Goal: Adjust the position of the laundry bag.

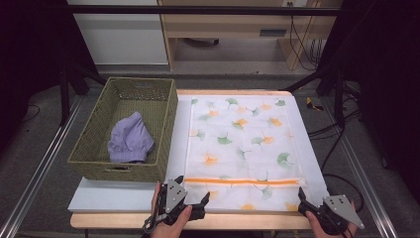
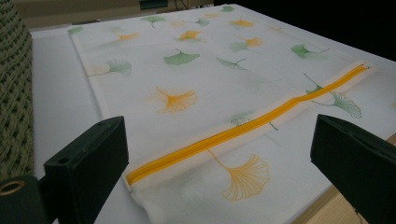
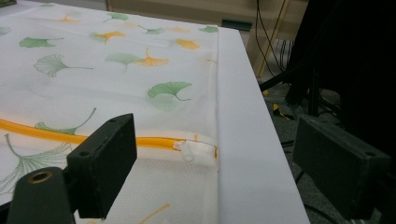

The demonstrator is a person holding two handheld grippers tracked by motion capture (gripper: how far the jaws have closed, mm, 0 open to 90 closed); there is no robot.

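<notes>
Mesh laundry bag (image 1: 241,144) printed with green and orange leaves, lying flat on the white table (image 1: 119,196) with its orange zipper (image 1: 242,181) running across the near end and closed along all of its visible length. The white zipper pull (image 3: 192,151) sits at the right-hand end of the track, just ahead of the right gripper (image 1: 303,197). Left gripper (image 1: 196,194), held at the near edge by the bag's left corner, has its jaws spread wide with nothing between them; the right gripper, at the near right corner, likewise stands with jaws apart, and neither touches the fabric. To the left, the woven green basket (image 1: 99,158) holds a crumpled lilac garment (image 1: 130,139), apart from the bag. Judged from this layout, the work appears to be at its outset: the bag is unopened and the garment not yet loaded, so unzipping, filling and any re-closing seem to remain.
</notes>
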